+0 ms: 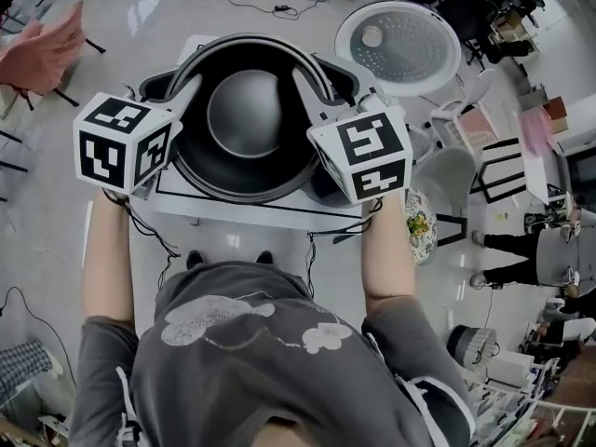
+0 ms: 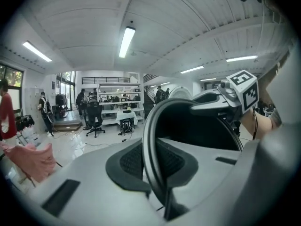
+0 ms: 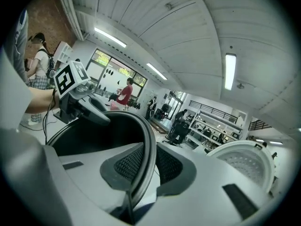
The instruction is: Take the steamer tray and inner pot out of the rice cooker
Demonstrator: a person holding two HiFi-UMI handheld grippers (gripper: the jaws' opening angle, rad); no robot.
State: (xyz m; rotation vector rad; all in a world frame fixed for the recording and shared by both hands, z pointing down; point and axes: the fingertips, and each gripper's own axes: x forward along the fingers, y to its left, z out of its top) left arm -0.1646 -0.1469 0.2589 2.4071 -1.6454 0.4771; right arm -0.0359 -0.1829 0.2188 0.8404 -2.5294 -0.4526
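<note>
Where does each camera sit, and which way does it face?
Head view: on the person's head, facing steeply down on the inner pot; forearms, torso, left gripper and right gripper show.
Left gripper view: on the left gripper, facing along its jaws, shut on the pot's rim, across to the right gripper.
Right gripper view: mirrored, facing the left gripper; steamer tray at right.
Shared: the pot.

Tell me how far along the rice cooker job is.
Done: the steamer tray is out, lying off to the side. In hand: the left tongs and right tongs clamp opposite sides of the inner pot at its rim. Left: set the pot down and let go.
</note>
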